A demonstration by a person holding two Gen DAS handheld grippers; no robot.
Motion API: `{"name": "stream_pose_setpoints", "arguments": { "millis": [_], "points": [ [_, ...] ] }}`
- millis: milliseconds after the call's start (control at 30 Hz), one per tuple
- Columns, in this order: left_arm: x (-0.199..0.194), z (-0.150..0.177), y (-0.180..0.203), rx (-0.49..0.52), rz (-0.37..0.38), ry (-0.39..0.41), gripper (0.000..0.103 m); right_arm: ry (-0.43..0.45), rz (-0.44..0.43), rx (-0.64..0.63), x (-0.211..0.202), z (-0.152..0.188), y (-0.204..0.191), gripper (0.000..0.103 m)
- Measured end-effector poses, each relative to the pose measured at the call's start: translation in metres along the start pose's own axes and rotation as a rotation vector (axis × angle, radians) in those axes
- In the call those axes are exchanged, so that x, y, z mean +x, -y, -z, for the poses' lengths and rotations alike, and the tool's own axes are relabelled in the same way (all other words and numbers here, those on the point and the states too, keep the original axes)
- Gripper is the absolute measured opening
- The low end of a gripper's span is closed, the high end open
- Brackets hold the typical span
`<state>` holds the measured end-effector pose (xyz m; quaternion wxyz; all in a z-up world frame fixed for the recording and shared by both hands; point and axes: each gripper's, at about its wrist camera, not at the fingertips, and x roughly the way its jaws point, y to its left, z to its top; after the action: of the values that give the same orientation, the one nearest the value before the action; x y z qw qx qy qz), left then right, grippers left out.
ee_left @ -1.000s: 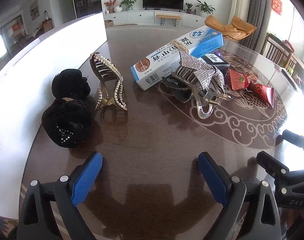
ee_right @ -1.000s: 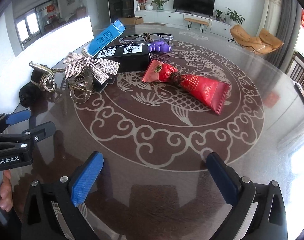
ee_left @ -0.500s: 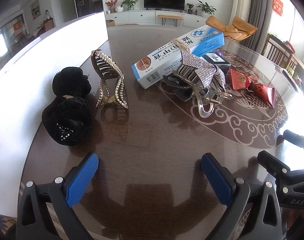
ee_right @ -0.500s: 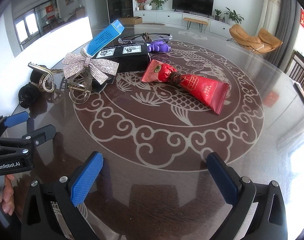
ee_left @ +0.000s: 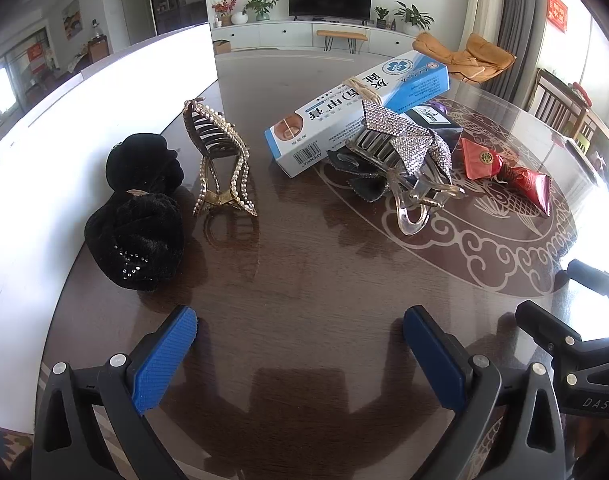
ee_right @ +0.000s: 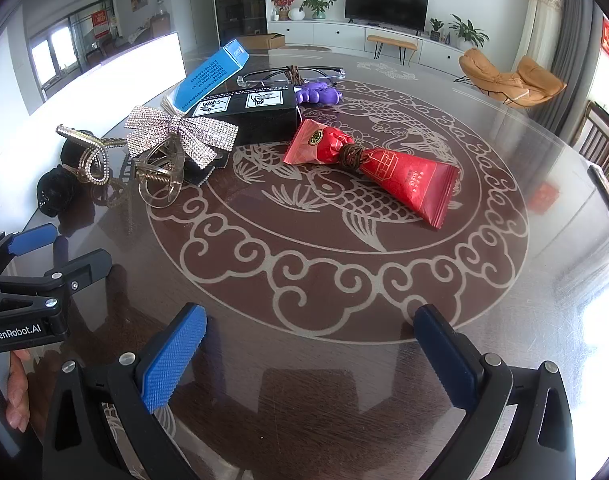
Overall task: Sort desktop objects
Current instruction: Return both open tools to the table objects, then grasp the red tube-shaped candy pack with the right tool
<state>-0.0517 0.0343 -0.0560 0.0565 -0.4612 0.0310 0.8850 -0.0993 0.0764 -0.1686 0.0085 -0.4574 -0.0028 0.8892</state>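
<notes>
My left gripper (ee_left: 300, 350) is open and empty, low over the dark round table (ee_left: 304, 272). Ahead lie a black velvet hair piece (ee_left: 138, 208), a pearl claw clip (ee_left: 220, 164), a blue-white box (ee_left: 352, 108) and a rhinestone bow clip (ee_left: 404, 152). My right gripper (ee_right: 310, 350) is open and empty. In its view are the bow clip (ee_right: 180, 140), a black box (ee_right: 252, 114), two red packets tied together (ee_right: 368, 164), glasses (ee_right: 292, 74) and a purple toy (ee_right: 318, 94).
A white wall panel (ee_left: 84, 120) borders the table's left side. The left gripper's body (ee_right: 28, 292) shows at the left edge of the right wrist view. Chairs (ee_right: 512, 80) stand beyond the table.
The left gripper has drawn back slightly and its fingers sit a little wider in the frame. The right wrist view is almost unchanged.
</notes>
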Motion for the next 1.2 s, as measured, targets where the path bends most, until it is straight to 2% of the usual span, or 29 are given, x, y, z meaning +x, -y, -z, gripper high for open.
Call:
{"name": "stream_pose_setpoints", "arguments": {
  "millis": [400,500,533,633,700,733,800,833,900,1100,1200],
  "points": [
    [-0.002,0.005,-0.002,0.005,0.005,0.0,0.103,0.0,-0.001,0.0,0.0,0.0,0.0,0.103],
    [-0.002,0.005,-0.002,0.005,0.005,0.0,0.103,-0.041,-0.064,-0.098,0.005,-0.01,0.0,0.103],
    [-0.002,0.005,-0.002,0.005,0.005,0.0,0.103,-0.05,-0.057,-0.131,0.007,-0.018,0.003,0.103],
    [-0.002,0.005,-0.002,0.005,0.006,0.0,0.103,0.081,-0.005,-0.216,-0.008,-0.051,0.015,0.103],
    [-0.001,0.005,-0.002,0.005,0.004,0.0,0.103,0.151,-0.027,-0.303,-0.011,-0.077,0.02,0.103],
    [-0.001,0.004,-0.001,0.005,0.004,0.0,0.103,0.139,-0.065,-0.356,-0.006,-0.089,0.021,0.103],
    [-0.001,0.004,-0.002,0.004,0.004,0.0,0.103,0.031,-0.148,-0.438,0.016,-0.106,0.023,0.103],
    [-0.001,0.004,-0.002,0.004,0.004,0.0,0.103,-0.026,-0.168,-0.461,0.029,-0.111,0.024,0.103],
    [-0.001,0.004,-0.001,0.005,0.004,0.001,0.103,-0.083,-0.178,-0.486,0.047,-0.115,0.026,0.103],
    [-0.001,0.004,-0.001,0.004,0.004,0.001,0.103,-0.179,-0.232,-0.412,0.076,-0.112,0.026,0.103],
    [-0.001,0.004,-0.002,0.004,0.004,0.001,0.103,-0.157,-0.229,-0.374,0.071,-0.108,0.026,0.103]
  ]
}}
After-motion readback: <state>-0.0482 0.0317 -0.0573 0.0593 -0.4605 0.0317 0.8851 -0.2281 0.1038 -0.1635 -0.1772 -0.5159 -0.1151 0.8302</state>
